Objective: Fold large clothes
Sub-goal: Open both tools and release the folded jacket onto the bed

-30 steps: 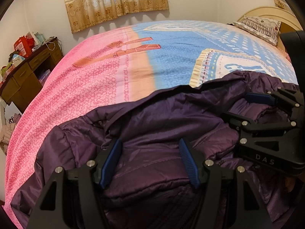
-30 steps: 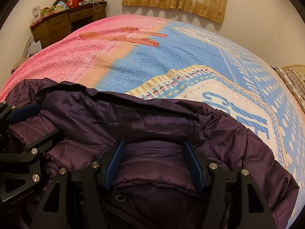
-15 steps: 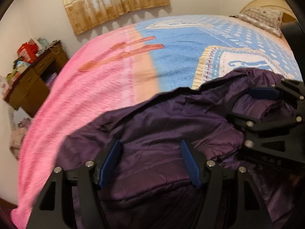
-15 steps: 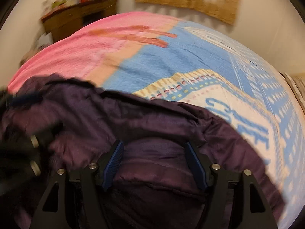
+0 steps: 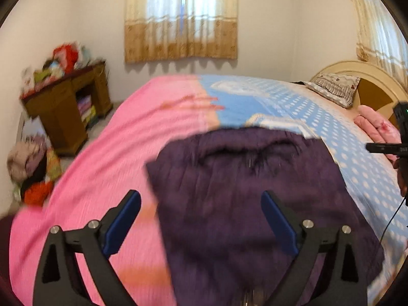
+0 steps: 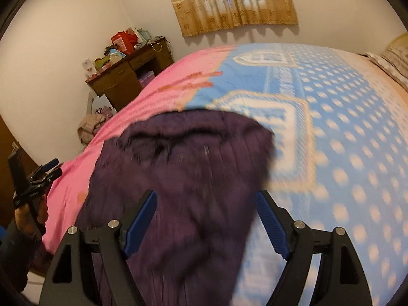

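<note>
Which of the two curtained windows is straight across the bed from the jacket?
The shorter curtained window on the far wall, opposite the purple jacket; the other curtained window hangs at the right, above the headboard.

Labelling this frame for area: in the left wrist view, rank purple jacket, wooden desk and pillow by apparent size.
1. purple jacket, though it lies nearest the camera
2. wooden desk
3. pillow

A home bedroom: a bed [image 5: 142,137] under a pink-and-blue blanket; a pillow [image 5: 334,89] against the headboard [image 5: 369,76]; curtained window [image 5: 181,17]; a cluttered wooden desk [image 6: 127,76].
</note>
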`<state>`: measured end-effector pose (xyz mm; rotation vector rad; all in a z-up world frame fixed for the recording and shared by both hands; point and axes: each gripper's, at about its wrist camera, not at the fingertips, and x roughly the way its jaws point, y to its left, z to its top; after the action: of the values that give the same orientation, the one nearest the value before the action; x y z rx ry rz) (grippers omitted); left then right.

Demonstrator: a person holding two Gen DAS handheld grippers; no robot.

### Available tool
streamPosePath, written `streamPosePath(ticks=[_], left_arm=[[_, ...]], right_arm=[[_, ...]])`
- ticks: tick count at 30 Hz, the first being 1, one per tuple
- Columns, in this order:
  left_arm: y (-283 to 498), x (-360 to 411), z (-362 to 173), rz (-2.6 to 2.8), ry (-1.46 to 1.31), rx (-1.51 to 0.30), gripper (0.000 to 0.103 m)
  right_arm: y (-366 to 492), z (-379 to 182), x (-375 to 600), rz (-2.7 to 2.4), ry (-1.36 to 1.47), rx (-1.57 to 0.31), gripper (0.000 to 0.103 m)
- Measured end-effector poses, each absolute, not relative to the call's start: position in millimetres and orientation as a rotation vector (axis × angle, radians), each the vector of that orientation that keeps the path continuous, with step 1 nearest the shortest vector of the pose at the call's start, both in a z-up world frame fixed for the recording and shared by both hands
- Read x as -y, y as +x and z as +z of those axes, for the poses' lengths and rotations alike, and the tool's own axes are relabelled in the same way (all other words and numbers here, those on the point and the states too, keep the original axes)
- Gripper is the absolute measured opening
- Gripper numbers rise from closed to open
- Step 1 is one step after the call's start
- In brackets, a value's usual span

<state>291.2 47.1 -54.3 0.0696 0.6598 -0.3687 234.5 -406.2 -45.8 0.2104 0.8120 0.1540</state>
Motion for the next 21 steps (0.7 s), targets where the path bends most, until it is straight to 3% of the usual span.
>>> streamPosePath(ticks=[9,19,21], left_arm=[[187,-90,-128,-0.411,-0.010,-0.792,0.097],[158,-91,-174,-0.498,-0.139,-0.840,0.092],[157,-91,-181,-0.507,-0.139,-0.849,0.084]], right_arm=[[88,-121,395,0.235,0.319,-0.953,0.080],[34,-195,383,0.109,0.460,-0.776,0.080],[33,-196,379,0.148,0.478,-0.775,0.076]])
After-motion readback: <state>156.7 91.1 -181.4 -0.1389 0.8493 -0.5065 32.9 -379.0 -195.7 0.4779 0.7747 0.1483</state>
